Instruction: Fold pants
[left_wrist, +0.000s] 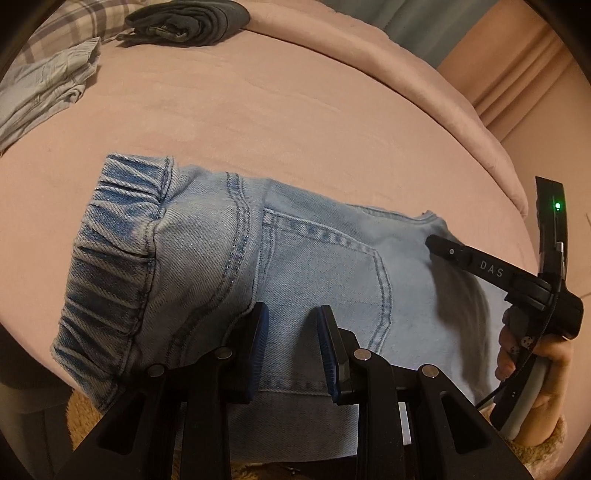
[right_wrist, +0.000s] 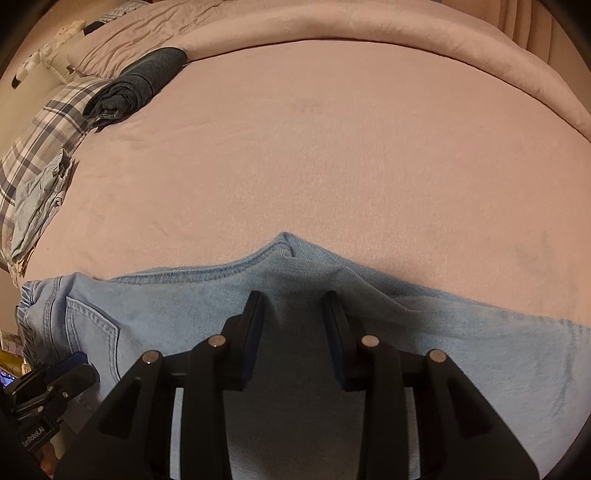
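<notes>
Light blue denim pants (left_wrist: 314, 266) lie flat on the pink bed, elastic waistband (left_wrist: 110, 266) to the left, back pocket up. My left gripper (left_wrist: 293, 332) is open just above the seat, near the pocket, holding nothing. My right gripper (right_wrist: 293, 314) is open over the leg part of the pants (right_wrist: 443, 350), close to the crotch point (right_wrist: 284, 242), holding nothing. The right gripper also shows in the left wrist view (left_wrist: 436, 245), held by a hand. The left gripper shows at the lower left of the right wrist view (right_wrist: 79, 367).
The pink blanket (left_wrist: 295, 110) covers the bed. A rolled dark garment (left_wrist: 184, 22) and a crumpled light blue garment (left_wrist: 44, 92) lie at the far left by a plaid pillow (right_wrist: 48, 129). Pink curtains (left_wrist: 517, 74) hang at the right.
</notes>
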